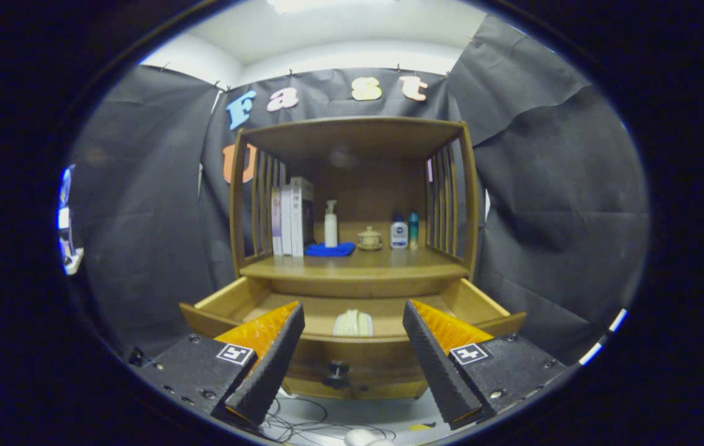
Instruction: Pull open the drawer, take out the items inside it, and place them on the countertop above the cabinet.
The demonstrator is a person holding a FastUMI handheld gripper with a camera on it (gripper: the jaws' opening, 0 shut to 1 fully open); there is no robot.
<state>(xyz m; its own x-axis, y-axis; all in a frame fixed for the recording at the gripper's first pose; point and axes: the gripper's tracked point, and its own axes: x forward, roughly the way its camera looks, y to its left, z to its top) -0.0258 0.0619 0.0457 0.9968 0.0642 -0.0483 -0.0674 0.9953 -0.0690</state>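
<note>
Gripper view: folded cloth [353, 323] in drawer [228, 301] beyond spread fingers [268, 365].

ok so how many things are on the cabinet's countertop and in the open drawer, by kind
Books: 3
Bottles: 3 (pump bottle, white bottle, teal bottle)
Blue cloth: 1
Lidded cup: 1
Cream item in the drawer: 1
Total: 9
The gripper is open, holding nothing.
</note>
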